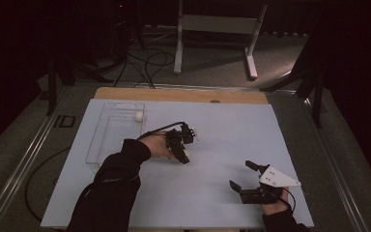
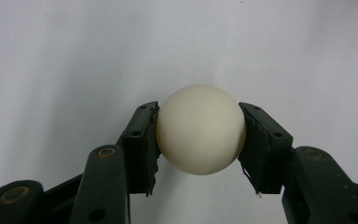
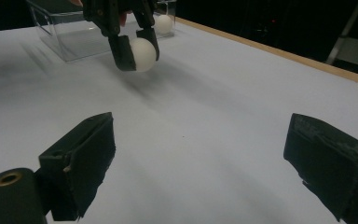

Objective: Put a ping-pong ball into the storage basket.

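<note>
Open right gripper (image 1: pixel 245 177) rests on pale table (image 1: pixel 222 130); left gripper (image 2: pixel 198 140) clamps white ball (image 2: pixel 200 129); dark room.

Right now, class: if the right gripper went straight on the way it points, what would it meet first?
Probably the white ball held in the left gripper, which hangs just above the table. The bare tabletop lies between; depth is hard to judge.
</note>
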